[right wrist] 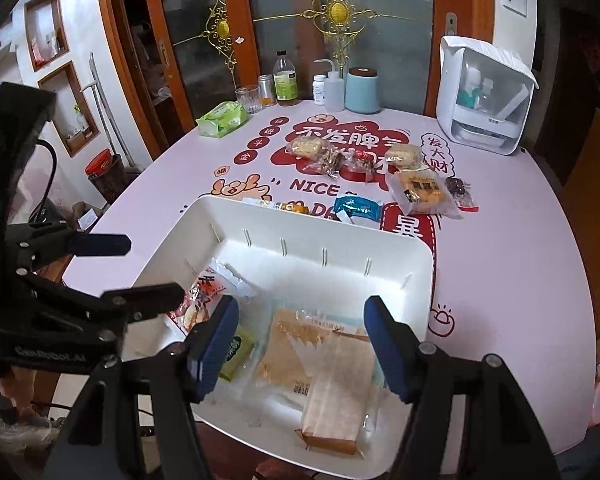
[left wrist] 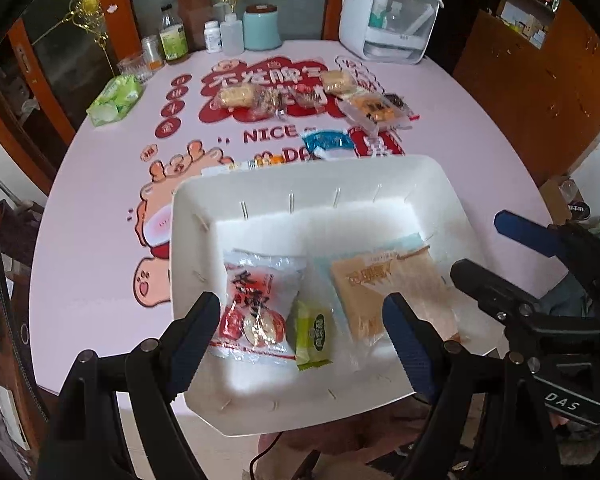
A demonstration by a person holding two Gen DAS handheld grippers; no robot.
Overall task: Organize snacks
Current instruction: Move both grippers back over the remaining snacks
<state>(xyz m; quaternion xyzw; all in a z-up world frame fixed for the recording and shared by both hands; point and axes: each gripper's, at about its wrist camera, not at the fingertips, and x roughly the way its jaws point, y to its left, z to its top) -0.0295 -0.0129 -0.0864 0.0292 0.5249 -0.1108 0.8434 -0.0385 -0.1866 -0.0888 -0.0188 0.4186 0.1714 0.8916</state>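
Note:
A white bin (left wrist: pixel 440 184) (right wrist: pixel 380 240) sits at the near edge of the pink table. In it lie a red-and-white snack bag (left wrist: pixel 256 308) (right wrist: pixel 204 292), a small green packet (left wrist: pixel 314 332) (right wrist: pixel 236 350) and wrapped bread slices (left wrist: pixel 392 292) (right wrist: pixel 320 360). My left gripper (left wrist: pixel 300 332) is open and empty above the bin's near side. My right gripper (right wrist: pixel 300 340) is open and empty over the bread; it also shows in the left wrist view (left wrist: pixel 488 248). Several loose snacks (left wrist: pixel 300 98) (right wrist: pixel 380 168) and a blue packet (left wrist: pixel 328 140) (right wrist: pixel 358 206) lie on the table beyond the bin.
A green tissue pack (left wrist: pixel 114 100) (right wrist: pixel 222 118), bottles, a glass and a teal canister (left wrist: pixel 262 26) (right wrist: pixel 362 90) line the far edge. A white appliance (left wrist: pixel 388 16) (right wrist: pixel 484 96) stands at the far right. Thin packets (left wrist: pixel 240 166) lie just behind the bin.

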